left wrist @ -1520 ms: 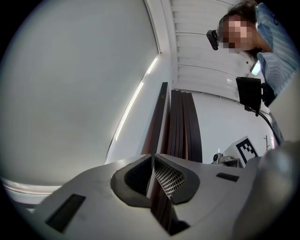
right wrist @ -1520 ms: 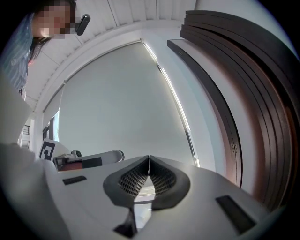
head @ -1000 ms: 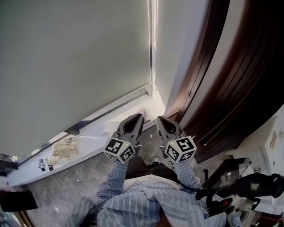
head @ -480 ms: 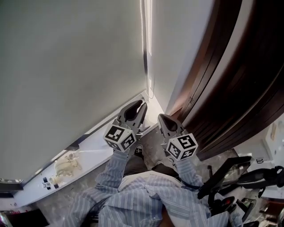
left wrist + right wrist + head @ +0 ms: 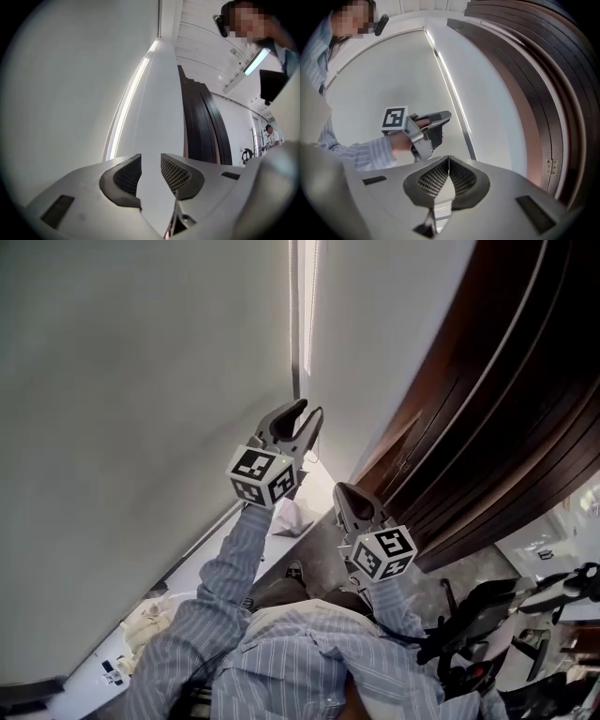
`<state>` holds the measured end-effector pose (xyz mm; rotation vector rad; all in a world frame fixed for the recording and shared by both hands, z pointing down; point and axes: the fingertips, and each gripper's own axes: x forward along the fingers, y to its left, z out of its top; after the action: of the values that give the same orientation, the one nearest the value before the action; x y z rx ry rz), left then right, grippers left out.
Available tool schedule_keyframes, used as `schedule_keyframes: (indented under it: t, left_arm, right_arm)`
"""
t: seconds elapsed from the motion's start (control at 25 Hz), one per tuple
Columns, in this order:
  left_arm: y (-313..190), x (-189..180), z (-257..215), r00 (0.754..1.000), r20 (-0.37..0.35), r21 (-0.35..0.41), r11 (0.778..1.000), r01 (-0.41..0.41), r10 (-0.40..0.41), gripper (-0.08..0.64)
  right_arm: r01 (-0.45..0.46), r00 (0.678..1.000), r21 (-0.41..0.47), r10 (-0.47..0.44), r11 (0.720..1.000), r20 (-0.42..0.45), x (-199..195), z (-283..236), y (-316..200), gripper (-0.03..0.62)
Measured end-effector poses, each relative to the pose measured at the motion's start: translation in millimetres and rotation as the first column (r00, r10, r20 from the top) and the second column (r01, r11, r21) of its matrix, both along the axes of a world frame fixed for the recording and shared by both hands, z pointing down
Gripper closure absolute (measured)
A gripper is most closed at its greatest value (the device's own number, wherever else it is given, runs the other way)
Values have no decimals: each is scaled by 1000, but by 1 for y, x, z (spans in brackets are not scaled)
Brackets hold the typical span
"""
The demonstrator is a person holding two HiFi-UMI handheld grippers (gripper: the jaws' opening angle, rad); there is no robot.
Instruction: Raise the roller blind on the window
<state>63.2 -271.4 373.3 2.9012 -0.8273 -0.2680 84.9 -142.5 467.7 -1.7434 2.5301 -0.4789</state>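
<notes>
Head view: left gripper (image 5: 308, 410) high beside roller blind (image 5: 141, 381), jaws just opened, nothing between; right gripper (image 5: 341, 491) lower, jaws pressed together.

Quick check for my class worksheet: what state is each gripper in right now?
Left gripper: open, has just been opening, nothing between its fingers.
Right gripper: shut, empty.

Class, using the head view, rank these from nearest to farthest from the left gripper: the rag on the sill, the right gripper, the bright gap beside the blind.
From the left gripper, whose empty jaws have just been opening:
1. Bright gap, just above its tips.
2. Right gripper, below and to the right.
3. Rag, far down at bottom left.
</notes>
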Motion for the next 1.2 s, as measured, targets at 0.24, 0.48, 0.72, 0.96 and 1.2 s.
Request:
schedule_keyframes:
  t: [0.24,0.48,0.72,0.96,1.2]
  left_arm:
    - [-61,23,-4,998,58,23,1000,-5,4,454]
    - [-88,40,-33,1000,23,60,998,-14,13,453]
    - [-94,46,-63,998,-47,111,993,-35,41,456]
    - [-97,53,-79,992,-99,113,991,-72,84,456]
    - [-88,50,-84,980,-132,91,986,-137,148,548]
  right_arm:
    - [-86,996,-21,85,996,-15,9,10,-9,586]
    - [-145,989,-26,144,989,-18,21,3,-15,586]
    - [-155,988,-44,154,987,-26,19,6,-16,586]
    - [-151,988,-57,150,987,-32,17,12,-16,586]
    - [-143,989,-58,141,988,-32,18,11,-17,586]
